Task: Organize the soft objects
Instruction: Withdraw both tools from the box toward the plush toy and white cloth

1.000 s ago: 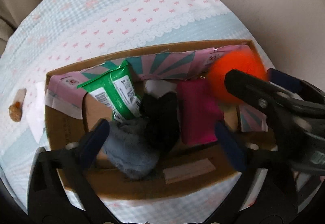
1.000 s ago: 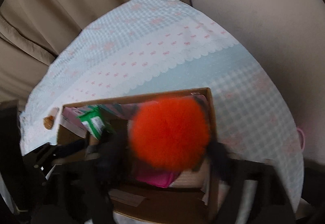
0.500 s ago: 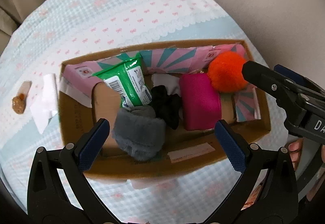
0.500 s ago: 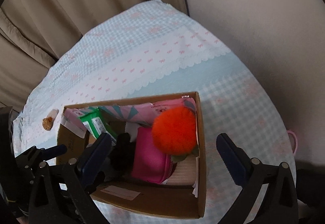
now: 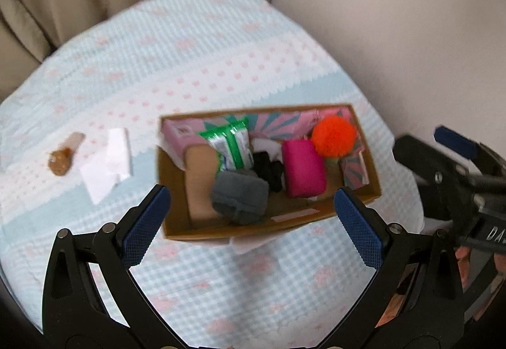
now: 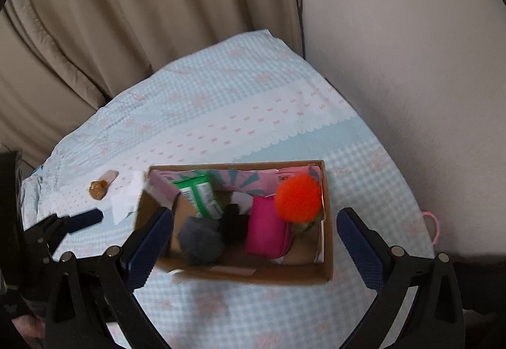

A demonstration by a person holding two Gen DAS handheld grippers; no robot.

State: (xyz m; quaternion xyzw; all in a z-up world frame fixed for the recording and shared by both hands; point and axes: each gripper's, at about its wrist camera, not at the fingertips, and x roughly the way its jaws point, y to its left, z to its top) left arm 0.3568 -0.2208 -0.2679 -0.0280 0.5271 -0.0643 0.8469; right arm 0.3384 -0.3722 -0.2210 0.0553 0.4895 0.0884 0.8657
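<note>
Since 1 s ago, orange pom-pom [image 6: 298, 198] sits released in cardboard box [image 6: 327, 254], far-right corner. Right gripper [image 6: 254, 246] now empty, fingers spread; left gripper [image 5: 253, 225] spread too, both pulled back.

We see soft, even daylight, no glare. Motion blur smears the tablecloth [image 5: 196, 70] in both views. Fisheye bends the edges, dark vignette corners. Faint shadow under the box [image 6: 327, 266].

The only legible lettering is a white "DA", cut off at the frame edge, on the black body of the right gripper [image 5: 455, 156] at the right of the left wrist view. Print on the green packet [image 6: 202, 195] in the cardboard box [image 6: 253, 274] is too blurred to read.
</note>
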